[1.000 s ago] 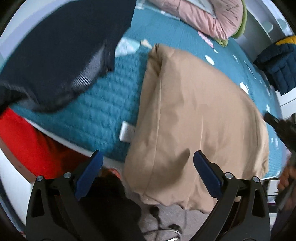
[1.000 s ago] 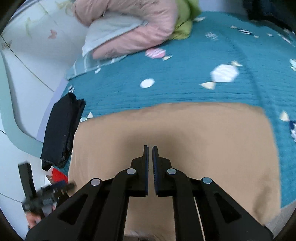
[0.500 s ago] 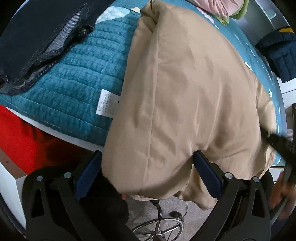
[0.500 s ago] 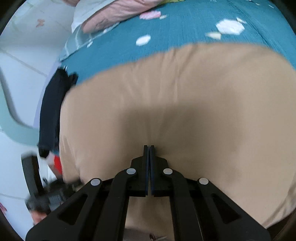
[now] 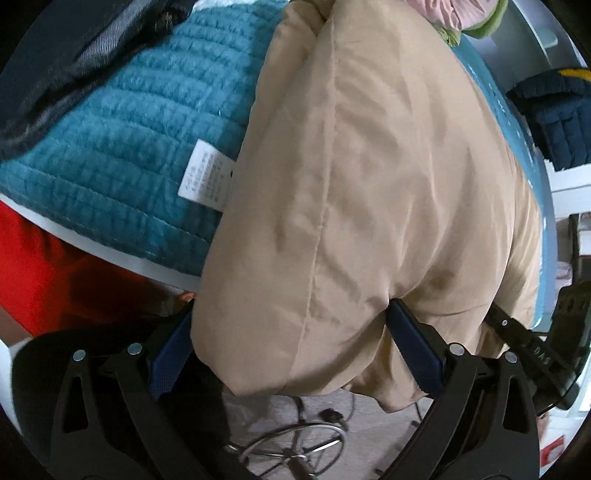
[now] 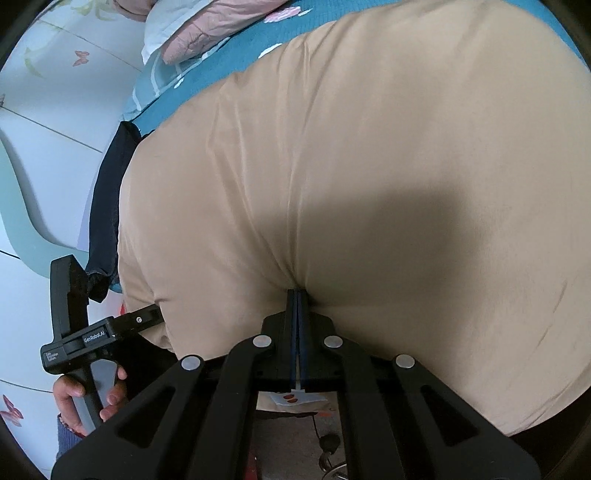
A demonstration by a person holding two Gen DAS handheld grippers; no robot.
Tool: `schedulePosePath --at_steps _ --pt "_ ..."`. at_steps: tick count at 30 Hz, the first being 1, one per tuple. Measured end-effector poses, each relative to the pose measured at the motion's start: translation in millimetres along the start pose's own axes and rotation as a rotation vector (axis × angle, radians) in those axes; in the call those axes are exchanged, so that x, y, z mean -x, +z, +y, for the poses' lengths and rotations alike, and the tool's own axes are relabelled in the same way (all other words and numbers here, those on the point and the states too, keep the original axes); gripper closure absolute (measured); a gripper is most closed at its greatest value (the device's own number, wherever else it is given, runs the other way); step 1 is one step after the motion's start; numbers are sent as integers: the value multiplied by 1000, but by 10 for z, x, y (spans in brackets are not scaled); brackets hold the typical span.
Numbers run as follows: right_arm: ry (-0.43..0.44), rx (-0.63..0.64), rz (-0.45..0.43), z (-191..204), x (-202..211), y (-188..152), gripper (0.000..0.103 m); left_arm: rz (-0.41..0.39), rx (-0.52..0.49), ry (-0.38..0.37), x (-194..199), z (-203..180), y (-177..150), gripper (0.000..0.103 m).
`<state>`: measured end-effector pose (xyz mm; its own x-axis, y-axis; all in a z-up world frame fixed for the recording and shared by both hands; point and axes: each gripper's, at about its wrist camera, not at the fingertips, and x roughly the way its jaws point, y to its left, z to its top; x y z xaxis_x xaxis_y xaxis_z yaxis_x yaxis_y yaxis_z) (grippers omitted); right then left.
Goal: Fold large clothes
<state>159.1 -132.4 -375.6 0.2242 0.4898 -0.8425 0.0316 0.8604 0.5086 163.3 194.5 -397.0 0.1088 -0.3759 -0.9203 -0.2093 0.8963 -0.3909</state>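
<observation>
One tan padded garment point(image 5: 369, 184) lies on the teal bed quilt point(image 5: 129, 147), its near edge overhanging; left tool point(image 5: 291, 350) closing around that edge, right tool point(image 6: 297, 306) pinching its fabric.

One tan coat point(image 5: 388, 177) lies on one bed point(image 5: 122, 147) with a teal quilt. One white label point(image 5: 205, 173) shows at the coat's edge. Two grippers: the left gripper point(image 5: 291, 347), its two blue-padded fingers point(image 5: 415, 350) closing around the coat's corner, and the right gripper point(image 6: 297, 295), its two fingers pressed together against the coat. One hand point(image 6: 88, 398) is in sight. Other clothes: one dark garment point(image 5: 55, 55), one pink jacket point(image 6: 192, 33), one navy jacket point(image 5: 554, 110). One red thing point(image 5: 48, 277) shows below the bed.
</observation>
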Motion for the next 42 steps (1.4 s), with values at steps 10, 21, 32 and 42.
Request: schedulePosePath --at_steps 10,21,32,42 --pt "-18 45 -57 160 82 -74 99 -75 -88 -37 367 -262 -128 86" --pt "61 297 -268 901 594 -406 56 -200 -187 -95 1012 -950 -187 88" --pt "64 470 -359 1359 634 -591 41 -228 -230 -158 1309 -1555 -206 88" --pt "38 393 -466 1247 663 -407 42 -202 -197 -200 1267 -1773 -204 88"
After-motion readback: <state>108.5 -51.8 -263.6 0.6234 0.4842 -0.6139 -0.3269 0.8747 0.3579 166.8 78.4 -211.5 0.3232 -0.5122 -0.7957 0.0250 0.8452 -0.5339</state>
